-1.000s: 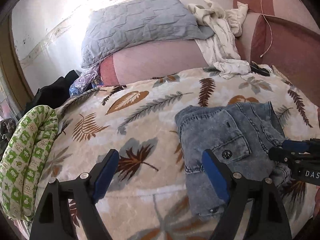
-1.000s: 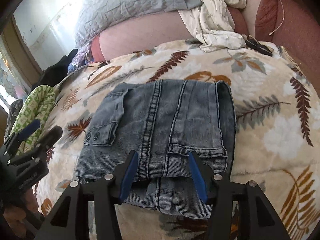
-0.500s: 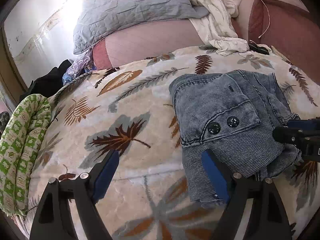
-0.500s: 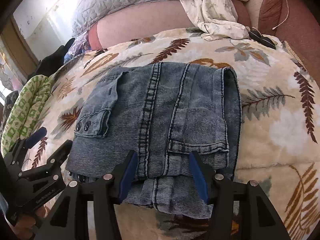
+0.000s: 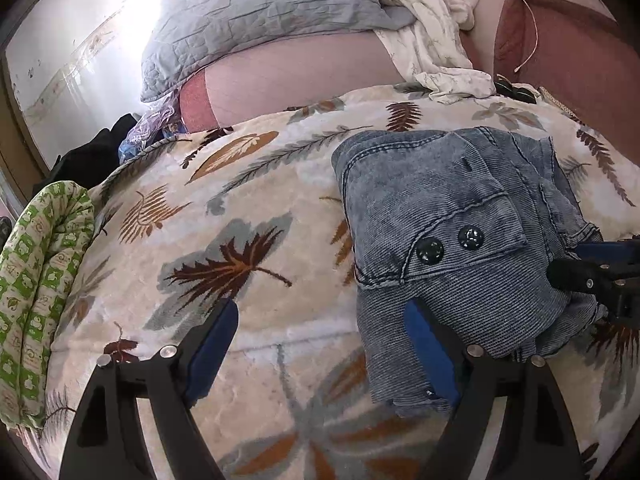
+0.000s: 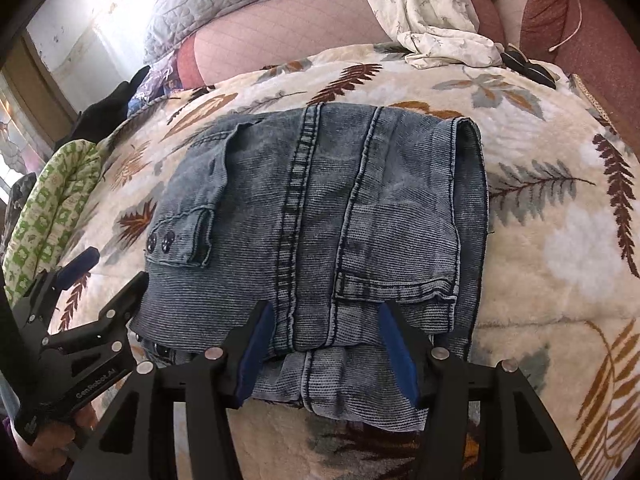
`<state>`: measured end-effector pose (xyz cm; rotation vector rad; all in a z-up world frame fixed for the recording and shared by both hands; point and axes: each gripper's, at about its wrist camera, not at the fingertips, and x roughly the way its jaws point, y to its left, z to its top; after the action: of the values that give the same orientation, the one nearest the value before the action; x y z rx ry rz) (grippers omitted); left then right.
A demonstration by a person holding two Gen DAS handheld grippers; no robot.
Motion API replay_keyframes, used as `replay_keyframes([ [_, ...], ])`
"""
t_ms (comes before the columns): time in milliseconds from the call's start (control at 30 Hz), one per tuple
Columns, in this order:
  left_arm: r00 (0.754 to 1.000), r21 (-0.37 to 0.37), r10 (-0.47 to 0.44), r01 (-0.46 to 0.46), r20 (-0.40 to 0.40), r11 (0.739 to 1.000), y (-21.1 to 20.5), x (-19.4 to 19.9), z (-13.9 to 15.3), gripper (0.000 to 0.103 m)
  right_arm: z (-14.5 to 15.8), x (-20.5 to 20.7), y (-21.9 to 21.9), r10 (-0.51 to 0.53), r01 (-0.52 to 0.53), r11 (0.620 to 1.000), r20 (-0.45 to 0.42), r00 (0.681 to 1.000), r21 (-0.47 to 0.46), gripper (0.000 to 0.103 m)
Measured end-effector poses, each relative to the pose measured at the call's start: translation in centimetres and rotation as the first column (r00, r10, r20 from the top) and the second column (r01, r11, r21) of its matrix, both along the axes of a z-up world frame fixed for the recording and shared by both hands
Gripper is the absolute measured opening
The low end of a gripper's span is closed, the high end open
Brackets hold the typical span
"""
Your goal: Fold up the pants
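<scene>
The folded grey-blue jeans [image 6: 320,216] lie flat on the leaf-print blanket [image 6: 560,240], with a two-button pocket flap on their left side. My right gripper [image 6: 328,344] is open, its blue pads either side of the jeans' near edge; the denim between them lies flat, not pinched. In the left wrist view the jeans [image 5: 452,224] sit to the right. My left gripper [image 5: 320,344] stands wide open low over the blanket, its right finger at the jeans' near left corner and only blanket between the pads. It also shows at the jeans' left edge as the left gripper [image 6: 108,280].
A green-patterned rolled cloth [image 5: 36,280] lies along the bed's left edge. A grey quilted pillow [image 5: 256,20] and crumpled white clothes [image 5: 432,40] sit at the back against the reddish headboard [image 5: 560,60]. A small black object [image 6: 528,64] lies behind the jeans.
The left gripper has dropped lower and closer to the blanket, so the jeans look nearer in its view. The right gripper has stayed over the near edge, both still open.
</scene>
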<state>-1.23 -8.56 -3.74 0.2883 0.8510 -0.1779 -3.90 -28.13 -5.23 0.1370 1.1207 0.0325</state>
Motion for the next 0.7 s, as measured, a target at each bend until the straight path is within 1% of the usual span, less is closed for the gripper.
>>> replay_keyframes([
  [133, 1.0, 0.004, 0.002, -0.002, 0.004, 1.0, -0.1, -0.1, 0.0, 0.086, -0.1, 0.0, 0.2, 0.005, -0.005, 1.0, 0.004, 1.0, -0.02, 0.059],
  [300, 1.0, -0.003, 0.017, -0.017, 0.004, 1.0, 0.1, -0.3, -0.2, 0.086, -0.2, -0.1, 0.3, -0.004, 0.004, 1.0, 0.005, 1.0, -0.02, 0.059],
  [367, 0.999, -0.008, 0.034, -0.034, 0.003, 0.999, 0.3, -0.4, -0.2, 0.089, -0.2, -0.2, 0.4, -0.006, 0.006, 1.0, 0.011, 1.0, -0.025, 0.059],
  [433, 0.999, -0.02, 0.039, -0.039, 0.0, 0.999, 0.6, -0.5, -0.1, 0.089, -0.2, -0.4, 0.5, -0.009, 0.009, 0.999, 0.021, 1.0, -0.032, 0.059],
  [500, 0.999, -0.049, 0.051, -0.051, -0.001, 0.997, 1.2, -0.7, 0.2, 0.089, 0.2, -0.8, 0.7, -0.013, 0.014, 0.999, 0.041, 0.999, -0.042, 0.06],
  [567, 0.998, -0.085, 0.065, -0.064, 0.011, 0.994, 1.8, -1.1, 0.7, 0.089, 0.8, -1.2, 0.6, -0.025, 0.026, 0.999, 0.062, 0.998, -0.025, 0.06],
  [600, 0.997, -0.095, 0.074, -0.072, 0.025, 0.993, 2.2, -1.3, 1.1, 0.089, 1.3, -1.4, 0.6, -0.027, 0.028, 1.0, 0.084, 0.996, -0.01, 0.06],
  [700, 0.992, -0.106, 0.09, -0.081, 0.09, 0.991, 3.0, -2.3, 2.3, 0.089, 2.8, -2.3, 0.3, -0.033, 0.034, 0.999, 0.157, 0.987, -0.007, 0.06],
])
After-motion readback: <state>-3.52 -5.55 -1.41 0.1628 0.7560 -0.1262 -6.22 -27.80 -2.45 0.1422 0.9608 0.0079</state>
